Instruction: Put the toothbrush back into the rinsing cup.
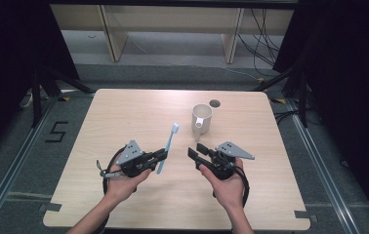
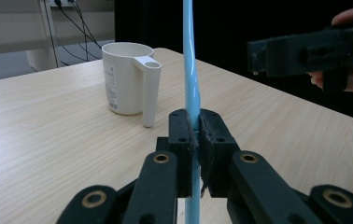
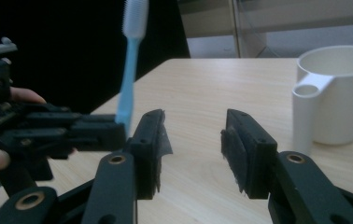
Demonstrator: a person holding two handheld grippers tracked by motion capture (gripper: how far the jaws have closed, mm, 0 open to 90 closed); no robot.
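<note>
Left gripper [image 1: 162, 155] fingers are clamping the blue toothbrush [image 1: 168, 147] low on its handle, bristles pointing toward 12 o'clock. Right gripper [image 1: 195, 150] fingers are standing fairly wide, holding nothing. Risk: the thin handle pivoting or slipping in the pinch. White cup [image 1: 202, 117] is sitting on the surface [image 1: 124, 112] at 1 o'clock from the toothbrush, path unobstructed.

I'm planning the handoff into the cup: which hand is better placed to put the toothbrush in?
Left: its gripper already clamps the toothbrush. The right gripper is open with nothing between its jaws, nearer the cup.
</note>
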